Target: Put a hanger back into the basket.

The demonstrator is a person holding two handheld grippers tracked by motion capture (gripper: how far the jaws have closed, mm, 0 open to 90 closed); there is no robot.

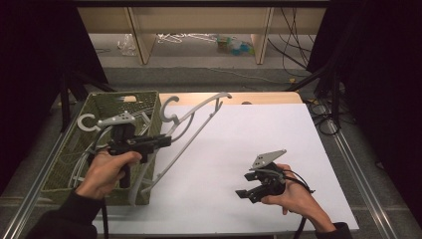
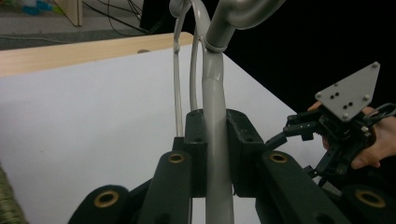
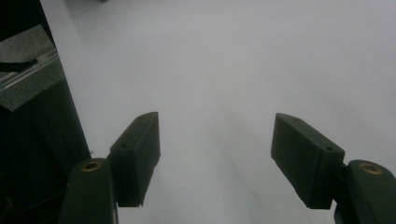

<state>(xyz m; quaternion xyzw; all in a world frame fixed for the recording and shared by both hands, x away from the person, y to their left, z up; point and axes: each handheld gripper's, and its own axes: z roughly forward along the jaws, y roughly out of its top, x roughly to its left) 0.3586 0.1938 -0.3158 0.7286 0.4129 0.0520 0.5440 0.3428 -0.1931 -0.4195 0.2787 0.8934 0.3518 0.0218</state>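
A grey plastic hanger (image 1: 199, 124) slants from the green basket (image 1: 64, 149) out over the white table top (image 1: 278, 139). Its hook (image 1: 170, 110) rises beside the basket's far right corner. My left gripper (image 1: 166, 141) is shut on one arm of it, just below the hook. In the left gripper view the jaws press on the thick grey hanger (image 2: 214, 93) from both sides, left gripper (image 2: 217, 126). My right gripper (image 1: 243, 191) hovers low at the front right of the table, open with nothing between its jaws; the right gripper (image 3: 215, 154) view looks down on bare white surface.
Several more grey hangers (image 1: 88, 122) lie in the basket at the table's left. Metal rails (image 1: 348, 164) run along both table sides. Beyond the far edge are a wooden shelf frame (image 1: 261, 35), cables and clutter on the floor. The right gripper (image 2: 287, 133) shows far right in the left gripper view.
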